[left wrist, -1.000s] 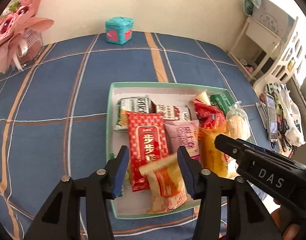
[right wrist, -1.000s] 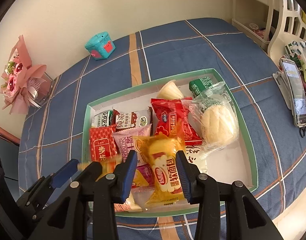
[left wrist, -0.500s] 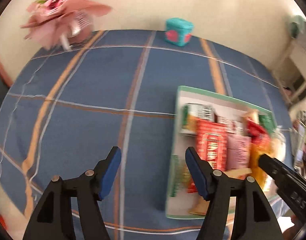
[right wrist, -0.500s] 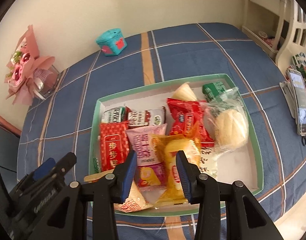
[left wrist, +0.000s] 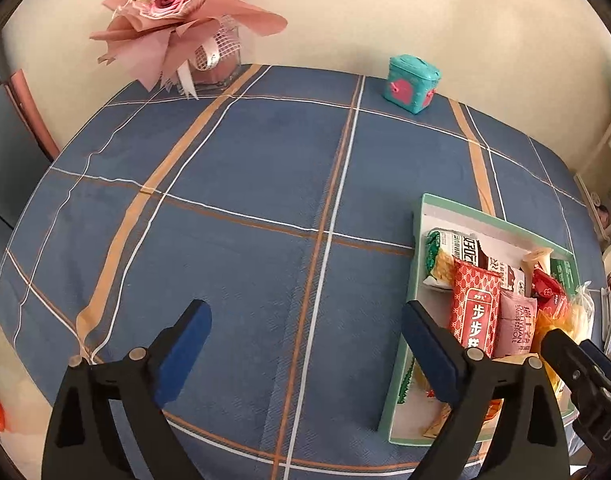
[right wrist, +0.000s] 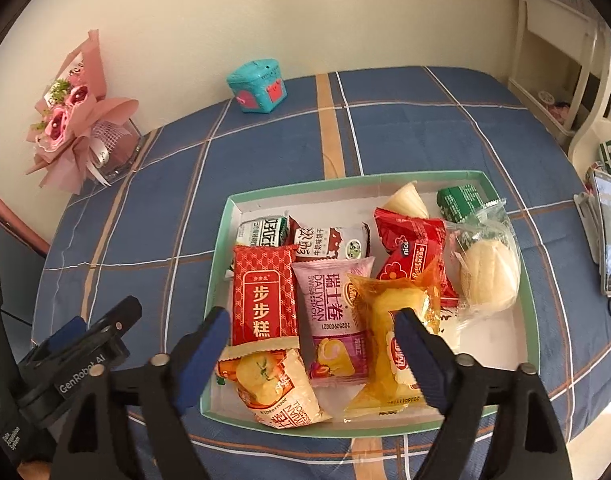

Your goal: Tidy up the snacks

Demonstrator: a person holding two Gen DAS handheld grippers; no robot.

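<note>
A green-rimmed tray [right wrist: 345,179] holds several snack packets: a red packet [right wrist: 263,292], a pink Swiss-roll packet [right wrist: 333,312], a yellow cake packet [right wrist: 397,344], an orange-and-white packet [right wrist: 277,388], a red candy bag [right wrist: 413,252] and a clear-wrapped bun [right wrist: 485,268]. My right gripper [right wrist: 313,356] is open and empty above the tray's near side. My left gripper [left wrist: 305,344] is open and empty over bare tablecloth, left of the tray [left wrist: 417,240]; it also shows in the right wrist view [right wrist: 81,340].
A blue plaid tablecloth [left wrist: 245,200] covers the table. A pink flower bouquet [left wrist: 181,20] and a teal box [left wrist: 411,84] stand at the back by the wall. A phone [right wrist: 609,232] lies at the right edge near white furniture [right wrist: 553,40].
My left gripper has swung left off the tray to bare tablecloth and opened wider. My right gripper has opened wider and drawn back slightly; the yellow cake packet lies free in the tray.
</note>
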